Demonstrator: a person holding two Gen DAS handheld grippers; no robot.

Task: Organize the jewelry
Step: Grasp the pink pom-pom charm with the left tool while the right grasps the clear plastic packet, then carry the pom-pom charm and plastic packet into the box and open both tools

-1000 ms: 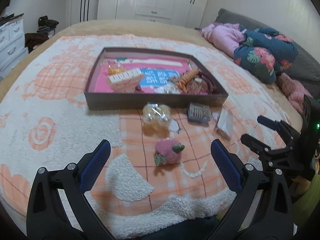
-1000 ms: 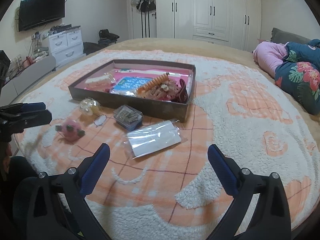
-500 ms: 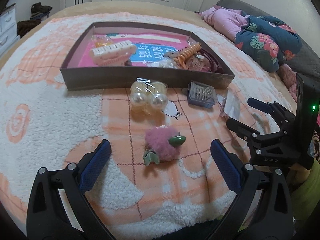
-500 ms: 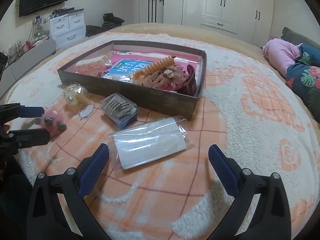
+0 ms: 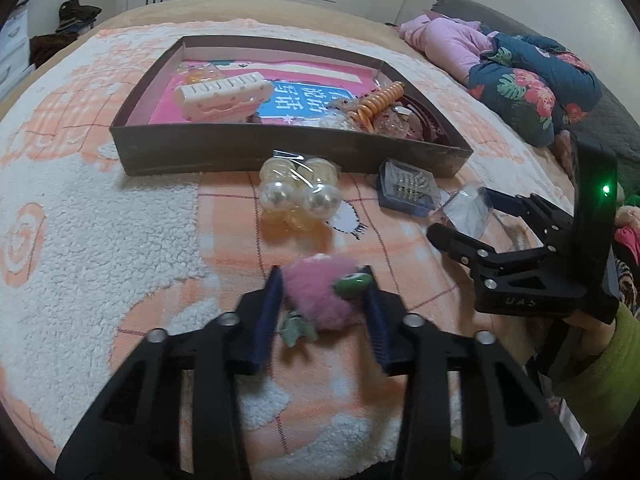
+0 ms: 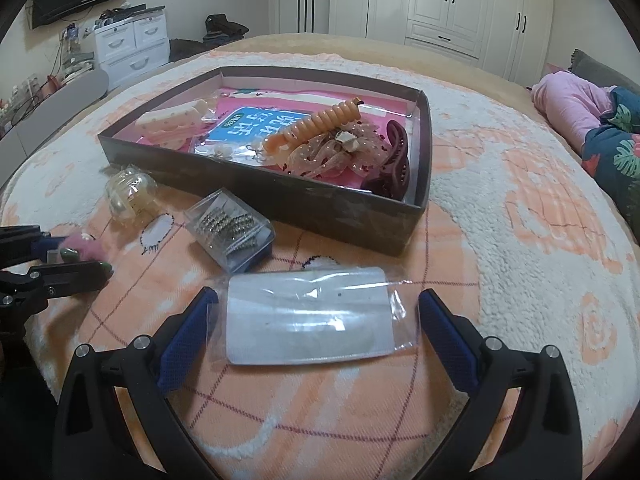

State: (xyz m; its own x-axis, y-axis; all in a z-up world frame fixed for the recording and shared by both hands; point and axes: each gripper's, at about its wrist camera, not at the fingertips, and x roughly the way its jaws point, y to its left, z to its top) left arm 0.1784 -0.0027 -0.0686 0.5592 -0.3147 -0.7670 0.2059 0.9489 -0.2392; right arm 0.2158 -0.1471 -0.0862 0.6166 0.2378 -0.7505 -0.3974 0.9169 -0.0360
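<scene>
Left gripper point(image 5: 322, 300) closing on the pink pompom point(image 5: 316, 296), which lies on the blanket point(image 5: 100, 220) before the box point(image 5: 280, 152). Right gripper point(image 6: 316, 320), jaws wide apart, straddles the plastic packet point(image 6: 308, 316) without touching it.

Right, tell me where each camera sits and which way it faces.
Left wrist: on the left hand-held gripper, angled down along its fingers, jaws closing around the fluffy pink pompom clip; the right hand-held gripper and a green sleeve show.
Right wrist: on the right hand-held gripper, angled down at the flat clear plastic packet; the left one shows.
Shared: the shallow dark cardboard box.
</scene>
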